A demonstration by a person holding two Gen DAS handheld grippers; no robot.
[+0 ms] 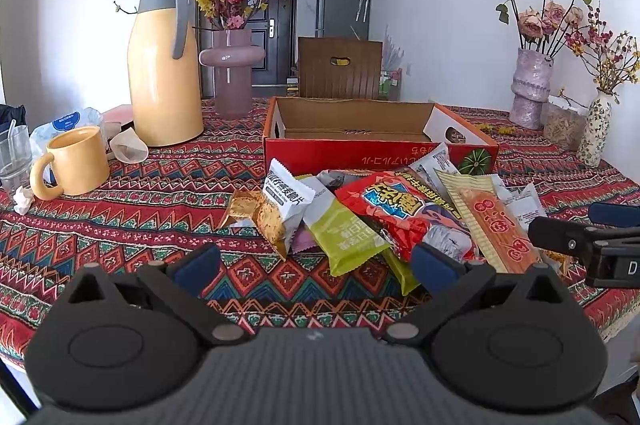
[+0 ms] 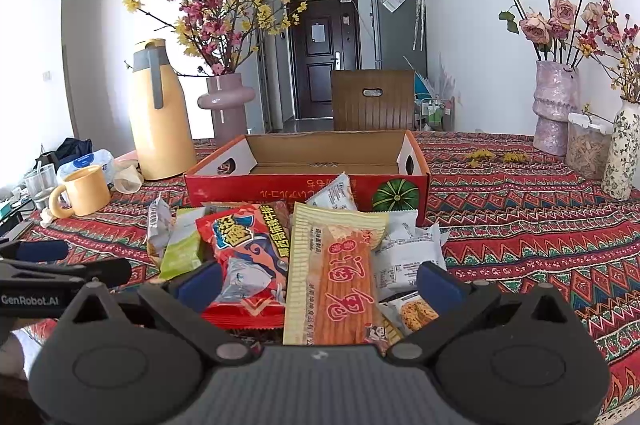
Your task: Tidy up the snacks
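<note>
A: Snacks?
B: Heap of foil snack packets touching front wall of open red cardboard box; box interior bare.
A: Grippers?
B: Left gripper, right gripper: both spread wide, holding nothing. Patterned red tablecloth free to the right.

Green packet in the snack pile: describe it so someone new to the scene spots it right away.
Find the red cardboard box on the patterned tablecloth; the snack pile lies just in front of it. The green packet sits in the left half, between the white biscuit packet and the red packet. It is the only plain lime-green wrapper there.
</note>
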